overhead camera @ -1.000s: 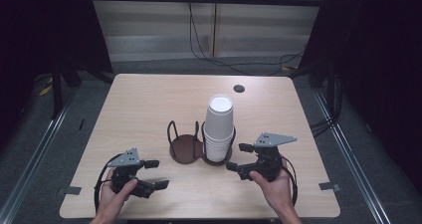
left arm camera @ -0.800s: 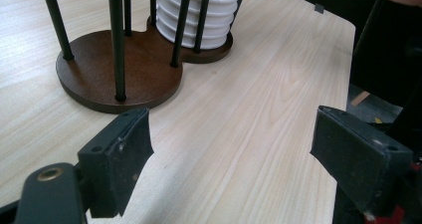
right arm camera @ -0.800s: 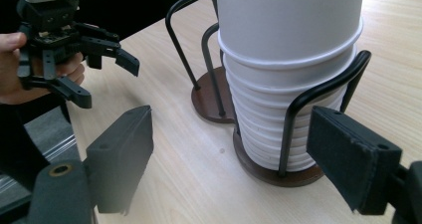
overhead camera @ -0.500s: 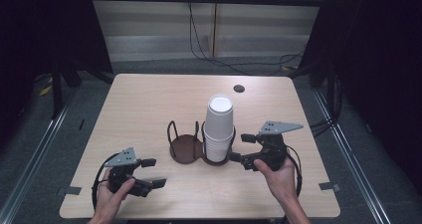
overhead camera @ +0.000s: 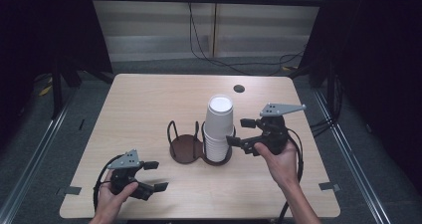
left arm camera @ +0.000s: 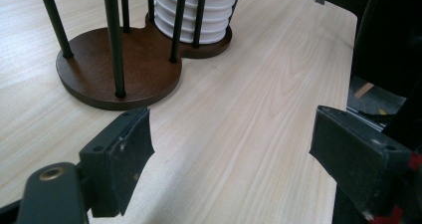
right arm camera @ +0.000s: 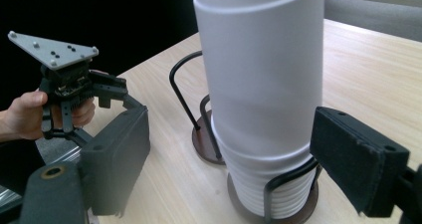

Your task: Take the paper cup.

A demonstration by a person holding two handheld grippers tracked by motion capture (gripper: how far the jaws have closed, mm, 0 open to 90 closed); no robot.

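Note:
A tall stack of white cups (overhead camera: pixel 219 127) stands in the right ring of a brown two-ring wire holder (overhead camera: pixel 184 149) at the table's middle. My right gripper (overhead camera: pixel 239 132) is raised beside the stack's right side, open. In the right gripper view the stack (right arm camera: pixel 259 84) rises just beyond my right gripper (right arm camera: pixel 231 159), with one jaw to each side and neither pad pressing on it. My left gripper (overhead camera: pixel 155 175) rests low near the front left edge, open. In the left gripper view bare wood lies between my left gripper (left arm camera: pixel 231 154) jaws, with the holder (left arm camera: pixel 124 69) and cups (left arm camera: pixel 194 15) ahead.
The holder's left ring (overhead camera: pixel 179 134) holds nothing. A small dark round hole (overhead camera: pixel 239 88) sits in the tabletop (overhead camera: pixel 149 104) near the far edge. Black cables run across the floor behind the table. In the right gripper view a hand holds my left gripper (right arm camera: pixel 117 92) at the left.
My right gripper has risen and moved closer to the upper part of the cup stack. My left gripper has stayed where it was.

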